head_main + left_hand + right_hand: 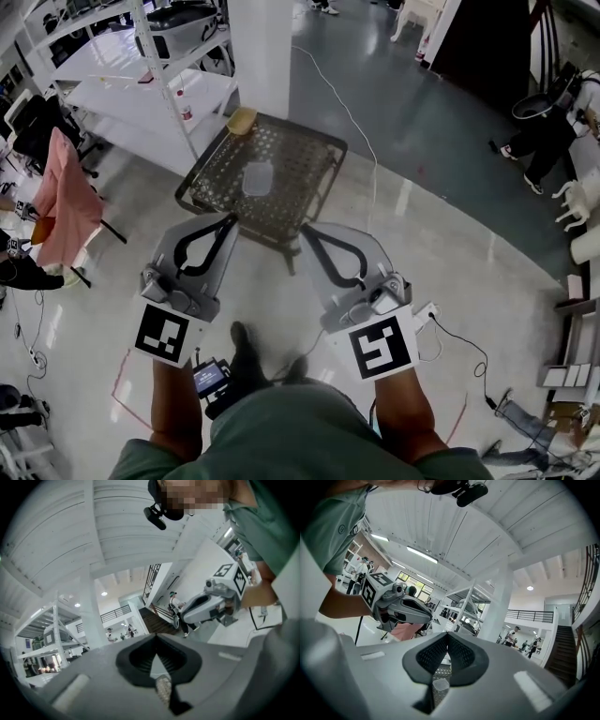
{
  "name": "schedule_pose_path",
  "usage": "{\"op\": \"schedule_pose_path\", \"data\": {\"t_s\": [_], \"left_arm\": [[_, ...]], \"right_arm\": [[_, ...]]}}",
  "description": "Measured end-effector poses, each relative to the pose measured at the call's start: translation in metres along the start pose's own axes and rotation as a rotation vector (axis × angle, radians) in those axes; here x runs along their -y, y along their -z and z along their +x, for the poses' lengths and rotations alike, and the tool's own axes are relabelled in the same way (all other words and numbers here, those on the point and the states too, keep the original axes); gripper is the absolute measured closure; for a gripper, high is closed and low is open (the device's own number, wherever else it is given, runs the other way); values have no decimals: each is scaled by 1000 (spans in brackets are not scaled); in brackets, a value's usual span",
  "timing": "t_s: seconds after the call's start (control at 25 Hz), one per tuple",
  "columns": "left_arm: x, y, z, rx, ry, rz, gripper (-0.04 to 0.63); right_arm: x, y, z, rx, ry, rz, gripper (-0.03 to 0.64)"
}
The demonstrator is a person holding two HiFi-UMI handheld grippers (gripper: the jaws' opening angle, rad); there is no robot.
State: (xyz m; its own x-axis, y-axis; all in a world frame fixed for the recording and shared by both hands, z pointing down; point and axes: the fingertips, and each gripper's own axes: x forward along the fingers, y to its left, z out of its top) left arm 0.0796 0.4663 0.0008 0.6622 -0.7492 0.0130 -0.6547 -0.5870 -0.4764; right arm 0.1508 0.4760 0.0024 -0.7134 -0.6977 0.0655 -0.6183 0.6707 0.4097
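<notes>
Jaws of left gripper [228, 220] and right gripper [307, 232] meet tip to tip.

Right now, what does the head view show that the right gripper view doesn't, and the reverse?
Only the head view: a tan rounded object at the table's far corner and a white cable across the floor. Only the right gripper view: the white ribbed ceiling and a dark staircase. Both: the dark metal mesh table, the small clear plastic container on it, and the left gripper, jaws shut.
</notes>
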Motion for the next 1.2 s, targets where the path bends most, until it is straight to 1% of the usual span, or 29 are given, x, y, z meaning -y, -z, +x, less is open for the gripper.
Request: {"op": "schedule_pose_path", "data": {"t_s": [0.08,0.28,0.52,0.68,0.96,1.2], "left_arm": [[-9,7,4,-1,14,7,594],[-38,22,24,51,44,-27,594],[-86,49,43,74,100,-35,594],[-125,68,49,93,113,-55,594],[-184,96,51,125,151,-50,594],[-225,121,50,141,151,-83,594]], "right_arm": [[3,2,10,-4,12,3,609],[17,10,38,-62,49,-17,609],[30,8,91,-87,108,-8,609],[31,7,131,-105,130,-10,609],[32,-2,194,-131,174,-27,609],[27,-8,240,-157,173,-38,609]]}}
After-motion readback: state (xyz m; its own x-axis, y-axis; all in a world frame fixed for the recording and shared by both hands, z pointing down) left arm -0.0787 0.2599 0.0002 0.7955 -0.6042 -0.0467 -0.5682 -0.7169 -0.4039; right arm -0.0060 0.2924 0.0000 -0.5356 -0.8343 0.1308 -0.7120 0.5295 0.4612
